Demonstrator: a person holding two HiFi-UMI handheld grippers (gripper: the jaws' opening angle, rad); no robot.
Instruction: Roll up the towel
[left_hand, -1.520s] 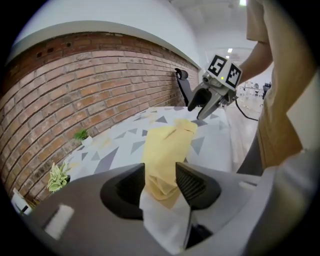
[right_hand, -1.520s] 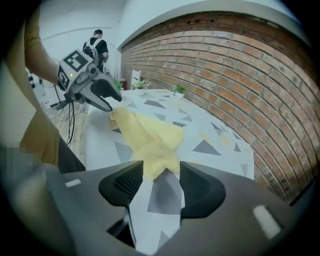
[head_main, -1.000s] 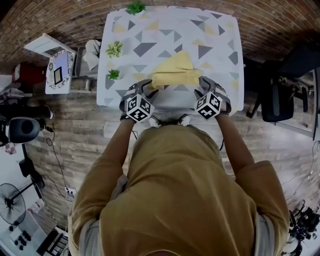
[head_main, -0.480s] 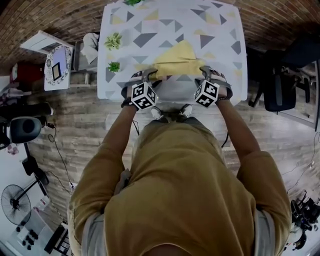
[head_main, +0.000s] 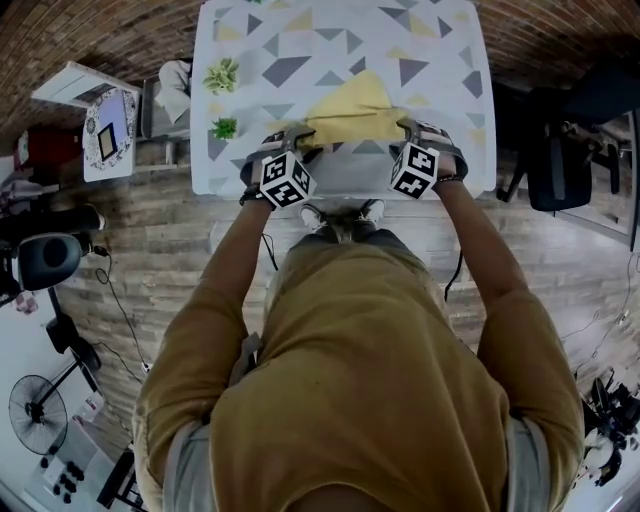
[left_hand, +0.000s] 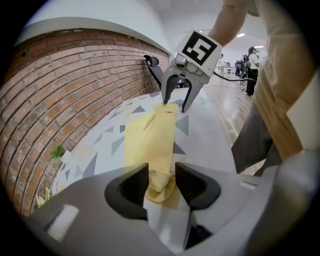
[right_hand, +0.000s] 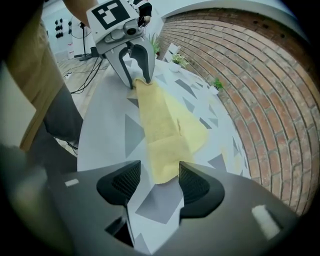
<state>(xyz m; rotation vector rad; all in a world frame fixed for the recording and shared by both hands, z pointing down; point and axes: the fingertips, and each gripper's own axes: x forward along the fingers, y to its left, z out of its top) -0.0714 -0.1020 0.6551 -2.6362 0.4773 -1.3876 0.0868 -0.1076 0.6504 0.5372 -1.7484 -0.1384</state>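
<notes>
Mustard-yellow top (head_main: 370, 380), grey at both shoulders. Left gripper (left_hand: 161, 182) and right gripper (right_hand: 161, 184) — grey bodies, 2 black ribbed pads (left_hand: 132, 187) each, plus a black-and-white marker cube (head_main: 287, 180).

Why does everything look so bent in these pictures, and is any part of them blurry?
Head view: a wide lens bows the table edges; evenly lit, sharp. Left gripper view: the brick wall curves, corners go black, the towel looks fairly sharp. Right gripper view: same curve; the person's clothing at left is blurred.

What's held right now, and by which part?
Left gripper, jaws just closing, pinches the towel by one end. Right gripper only straddles the other end, not clamped.
</notes>
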